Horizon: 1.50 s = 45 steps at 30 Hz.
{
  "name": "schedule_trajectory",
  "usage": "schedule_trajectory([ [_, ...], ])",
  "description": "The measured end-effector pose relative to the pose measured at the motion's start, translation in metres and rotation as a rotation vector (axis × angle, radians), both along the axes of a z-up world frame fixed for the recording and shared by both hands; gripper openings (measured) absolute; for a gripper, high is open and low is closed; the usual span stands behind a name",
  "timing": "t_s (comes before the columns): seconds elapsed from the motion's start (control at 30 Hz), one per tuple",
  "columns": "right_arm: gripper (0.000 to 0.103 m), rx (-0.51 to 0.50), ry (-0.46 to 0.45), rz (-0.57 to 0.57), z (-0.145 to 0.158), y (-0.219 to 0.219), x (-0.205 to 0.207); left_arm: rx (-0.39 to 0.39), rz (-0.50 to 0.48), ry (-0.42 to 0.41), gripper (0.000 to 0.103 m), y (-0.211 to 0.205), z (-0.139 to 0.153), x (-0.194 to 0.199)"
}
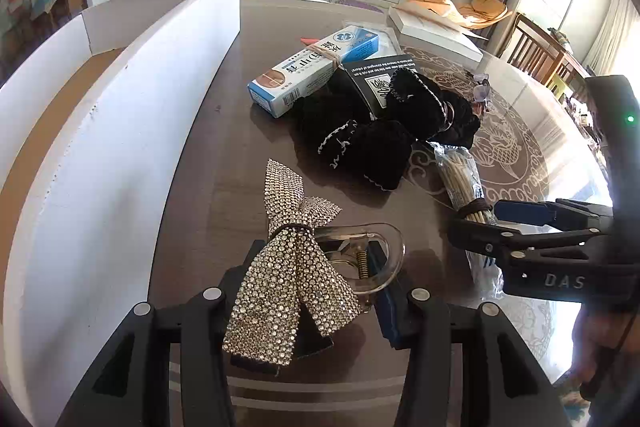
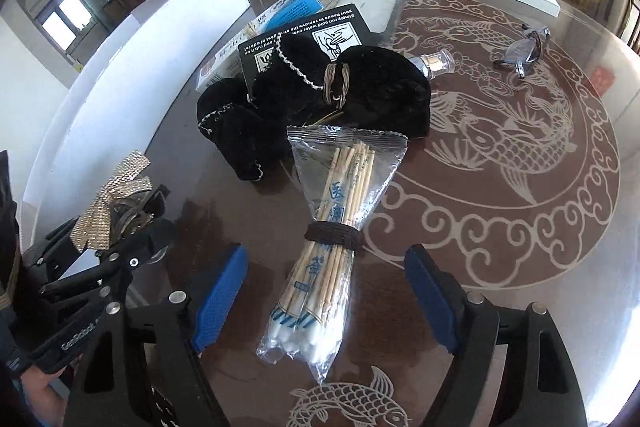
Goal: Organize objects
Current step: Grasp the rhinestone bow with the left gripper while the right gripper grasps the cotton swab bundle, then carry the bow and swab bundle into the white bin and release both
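Observation:
My left gripper [image 1: 308, 291] is shut on a rhinestone bow hair clip [image 1: 292, 259] with a clear plastic claw, held just above the dark table beside the white box [image 1: 120, 115]. It also shows in the right wrist view [image 2: 116, 203]. My right gripper [image 2: 324, 287] is open, its blue pads on either side of a clear packet of cotton swabs [image 2: 332, 227] bound with a brown band and lying on the table. That packet shows in the left wrist view [image 1: 464, 183], with the right gripper [image 1: 520, 223] over it.
Black velvet pouches [image 2: 312, 99] lie in a heap mid-table over a black card [image 2: 304, 35] and a blue-and-white carton [image 1: 312, 71]. Glasses [image 2: 524, 51] and a small bottle [image 2: 436, 63] lie to the right. A flat white box [image 1: 436, 31] sits at the far edge.

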State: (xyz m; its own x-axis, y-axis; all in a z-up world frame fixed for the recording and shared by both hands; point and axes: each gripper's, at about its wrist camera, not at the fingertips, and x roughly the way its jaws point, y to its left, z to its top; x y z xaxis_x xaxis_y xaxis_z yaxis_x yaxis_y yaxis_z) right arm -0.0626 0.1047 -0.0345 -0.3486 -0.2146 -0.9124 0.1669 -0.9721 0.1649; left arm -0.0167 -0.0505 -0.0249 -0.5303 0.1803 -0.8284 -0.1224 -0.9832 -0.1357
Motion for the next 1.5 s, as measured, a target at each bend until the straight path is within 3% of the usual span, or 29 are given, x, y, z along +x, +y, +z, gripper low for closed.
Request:
schedule_trajectory([
  [0.03,0.062,0.036,-0.002,0.005,-0.004,-0.006,-0.002,0.009,0.000,0.013,0.049,-0.004,0.005,0.006],
  [0.07,0.044,0.047,-0.003,0.010,-0.006,-0.007,-0.002,0.019,0.000,0.030,0.049,-0.008,0.010,0.013],
  [0.1,0.033,0.055,0.017,0.009,-0.005,-0.006,0.001,0.030,0.000,0.044,0.049,-0.011,0.015,0.020],
  [0.13,0.030,0.040,0.018,0.010,-0.003,-0.002,0.005,0.045,-0.001,0.056,0.049,-0.015,0.019,0.028],
  [0.3,0.029,-0.052,0.031,0.014,0.015,0.021,0.028,0.134,0.005,0.088,0.049,-0.038,0.046,0.049],
  [0.47,0.029,-0.217,0.105,0.055,0.076,0.006,0.038,0.137,0.101,0.162,0.049,-0.097,0.091,0.057],
  [0.57,0.029,-0.314,0.154,0.152,0.113,-0.048,0.035,0.095,0.203,0.158,0.049,-0.146,0.100,0.051],
  [0.7,0.029,-0.404,0.178,0.295,0.138,-0.145,0.027,0.002,0.314,0.072,0.049,-0.203,0.085,0.040],
  [0.83,0.029,-0.398,0.174,0.423,0.134,-0.236,0.025,-0.039,0.364,-0.011,0.049,-0.236,0.064,0.031],
  [0.93,0.030,-0.326,0.163,0.473,0.116,-0.285,0.026,-0.063,0.389,-0.074,0.052,-0.246,0.049,0.019],
  [1.03,0.035,-0.282,0.104,0.460,0.089,-0.305,0.015,-0.119,0.421,-0.096,0.076,-0.250,0.042,0.013],
  [1.1,0.057,-0.262,0.085,0.440,0.080,-0.304,0.011,-0.139,0.432,-0.081,0.078,-0.249,0.043,0.014],
  [1.23,0.077,-0.251,0.225,0.378,0.095,-0.264,0.018,-0.117,0.408,-0.011,0.078,-0.230,0.062,0.027],
  [1.3,0.090,-0.225,0.312,0.325,0.102,-0.232,0.022,-0.100,0.335,0.032,0.078,-0.198,0.076,0.035],
  [1.4,0.097,-0.156,0.413,0.220,0.101,-0.174,0.031,-0.028,0.146,0.067,0.079,-0.129,0.087,0.047],
  [1.47,0.098,-0.104,0.452,0.126,0.091,-0.126,0.037,0.022,0.006,0.061,0.093,-0.077,0.083,0.053],
  [1.5,0.099,-0.075,0.459,0.074,0.084,-0.100,0.041,0.041,-0.052,0.053,0.095,-0.053,0.077,0.055],
])
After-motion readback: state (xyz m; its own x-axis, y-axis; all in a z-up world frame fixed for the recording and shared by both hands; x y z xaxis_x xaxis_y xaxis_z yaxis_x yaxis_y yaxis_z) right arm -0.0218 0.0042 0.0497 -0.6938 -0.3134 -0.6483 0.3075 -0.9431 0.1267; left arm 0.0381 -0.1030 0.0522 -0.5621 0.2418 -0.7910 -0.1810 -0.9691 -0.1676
